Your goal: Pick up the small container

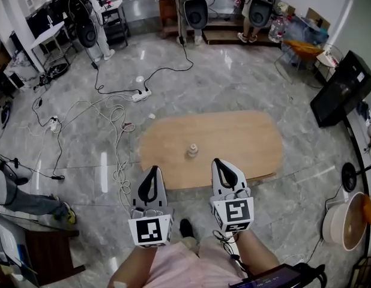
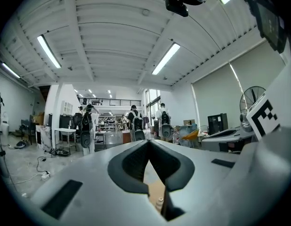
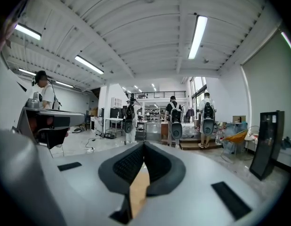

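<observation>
Your head view alone shows the full layout. The small container (image 1: 191, 152) stands upright on the oval wooden table (image 1: 245, 137), near the table's middle, ahead of both grippers and apart from them. Your left gripper (image 1: 153, 170) and right gripper (image 1: 217, 161) hover over the table's near edge.

The left gripper view (image 2: 149, 141) shows the pad tips meeting with nothing held. Through the slit below them, a strip of table and the small container (image 2: 159, 203) are visible. The right gripper view (image 3: 143, 144) shows the same closed, empty claw, but only bare wood through its slit.

The small container is pale, with a wider base narrowing to a rounded cap. Its contents cannot be made out in any view. A round white tub (image 1: 344, 221) sits on the marble floor (image 1: 233, 83) at the lower right. Its inside looks brown, and an orange piece lies at its rim.

Cables (image 1: 113, 119) run across the floor to the table's left.
</observation>
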`<act>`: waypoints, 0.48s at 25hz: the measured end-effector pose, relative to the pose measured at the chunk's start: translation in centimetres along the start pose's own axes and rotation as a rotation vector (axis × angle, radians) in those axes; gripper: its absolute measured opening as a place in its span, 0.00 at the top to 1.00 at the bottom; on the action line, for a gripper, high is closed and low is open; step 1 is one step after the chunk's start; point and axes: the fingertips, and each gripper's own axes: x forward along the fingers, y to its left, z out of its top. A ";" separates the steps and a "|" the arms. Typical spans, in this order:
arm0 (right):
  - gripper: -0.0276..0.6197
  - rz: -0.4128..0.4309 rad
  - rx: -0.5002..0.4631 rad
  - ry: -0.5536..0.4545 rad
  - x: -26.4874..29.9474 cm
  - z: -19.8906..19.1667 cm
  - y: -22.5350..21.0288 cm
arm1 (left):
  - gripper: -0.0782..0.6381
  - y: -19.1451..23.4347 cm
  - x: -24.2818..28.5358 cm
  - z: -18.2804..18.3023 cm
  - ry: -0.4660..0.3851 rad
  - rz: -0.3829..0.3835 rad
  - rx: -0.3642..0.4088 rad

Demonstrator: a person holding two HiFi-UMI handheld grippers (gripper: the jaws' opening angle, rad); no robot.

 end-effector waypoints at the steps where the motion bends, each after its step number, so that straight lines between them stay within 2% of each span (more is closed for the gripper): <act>1: 0.96 -0.003 0.000 -0.001 0.6 0.2 -0.3 | 0.87 0.3 0.5 0.0 -0.001 0.001 0.000; 6: 0.95 -0.007 0.005 -0.009 3.3 0.4 -1.3 | 0.87 1.4 2.8 -0.5 0.005 0.008 0.004; 12: 0.96 0.018 0.018 0.018 6.8 -1.1 -3.5 | 0.87 1.0 6.8 -2.5 0.044 0.015 -0.004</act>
